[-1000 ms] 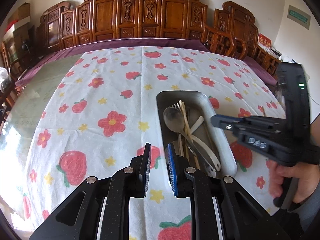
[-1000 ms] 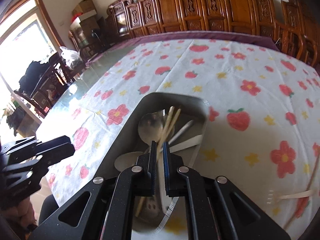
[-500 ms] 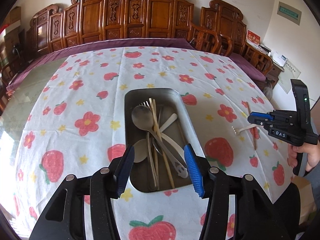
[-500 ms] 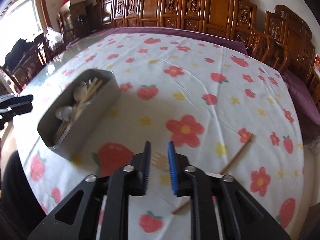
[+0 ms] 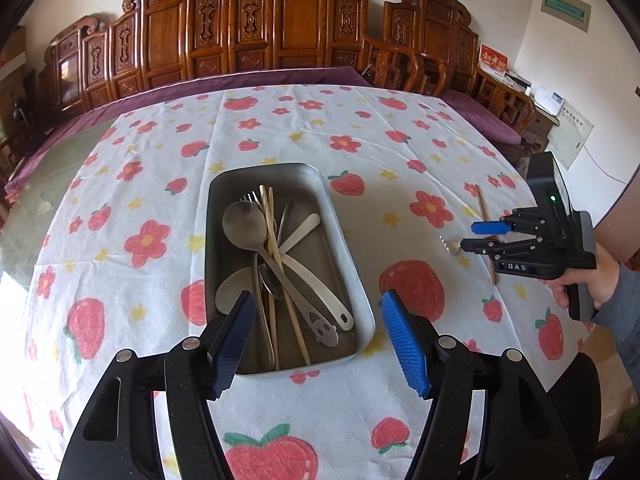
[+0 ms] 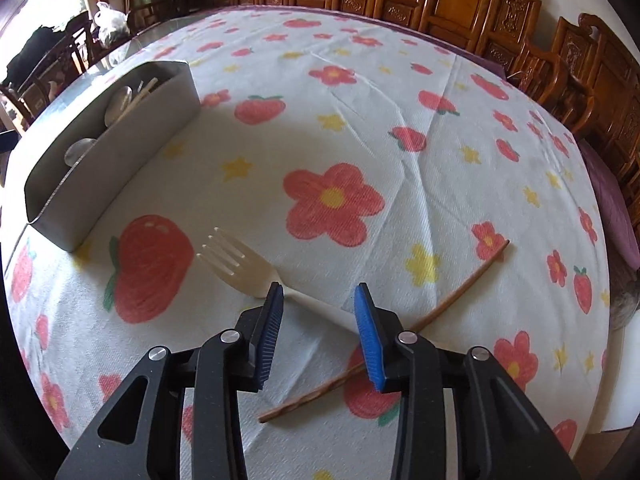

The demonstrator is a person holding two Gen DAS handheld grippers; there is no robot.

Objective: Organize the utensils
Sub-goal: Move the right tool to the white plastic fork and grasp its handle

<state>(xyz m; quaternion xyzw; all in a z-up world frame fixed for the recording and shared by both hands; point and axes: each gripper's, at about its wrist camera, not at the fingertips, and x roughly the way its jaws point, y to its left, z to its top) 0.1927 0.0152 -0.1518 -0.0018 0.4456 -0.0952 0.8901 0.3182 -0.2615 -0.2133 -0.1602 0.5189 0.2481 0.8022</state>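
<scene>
1. Hovering right gripper [image 6: 319, 308], jaws just opening, empty, straddles the pale fork [image 6: 256, 270] lying at five o'clock from the metal tray [image 6: 116, 148].
2. Fork looks light, stiff, flat; pinch its handle.
3. Left gripper [image 5: 316, 334], jaws just widening, holds nothing.

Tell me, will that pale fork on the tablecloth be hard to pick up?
Probably a bit. The fork lies flat on the cloth, so it may slide before lifting. It looks thin and pale, likely light. Its handle crosses the brown chopstick, which might get nudged.

Cream fork [image 6: 240, 266] crossing brown chopstick [image 6: 452, 298]
</scene>
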